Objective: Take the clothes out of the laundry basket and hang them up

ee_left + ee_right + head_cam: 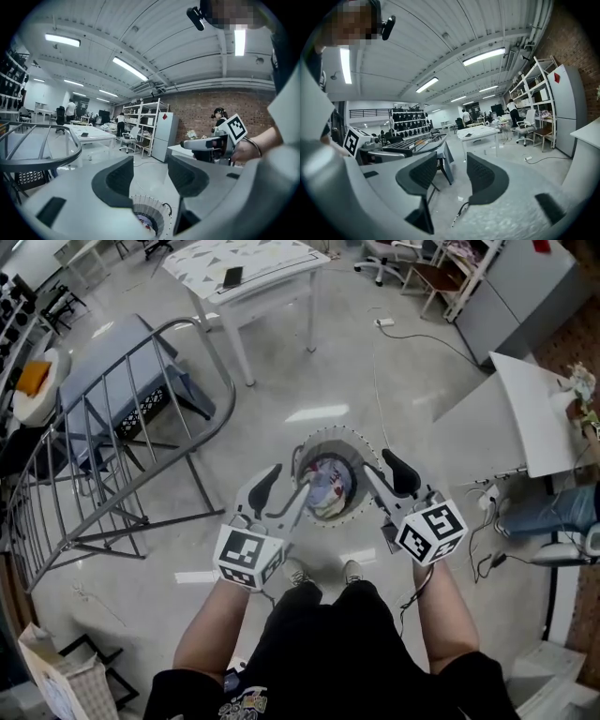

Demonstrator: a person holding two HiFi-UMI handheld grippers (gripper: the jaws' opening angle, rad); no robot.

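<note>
The round white laundry basket [329, 442] stands on the floor just ahead of my feet, with light and blue clothes [328, 486] bunched inside. My left gripper [284, 488] hovers over the basket's left rim, open and empty. My right gripper [384, 474] hovers over its right rim, also open and empty. In the left gripper view the basket [151, 213] shows low between the spread jaws [150, 180], and the right gripper [211, 143] is off to the right. The right gripper view looks past its empty jaws [452, 176] toward the drying rack [417, 146].
A grey metal drying rack [122, 427] stands to the left, with a black crate [141, 413] under it. A white table [248, 268] is farther off, a white counter [539, 418] is at the right, and cables [487, 521] lie on the floor beside it.
</note>
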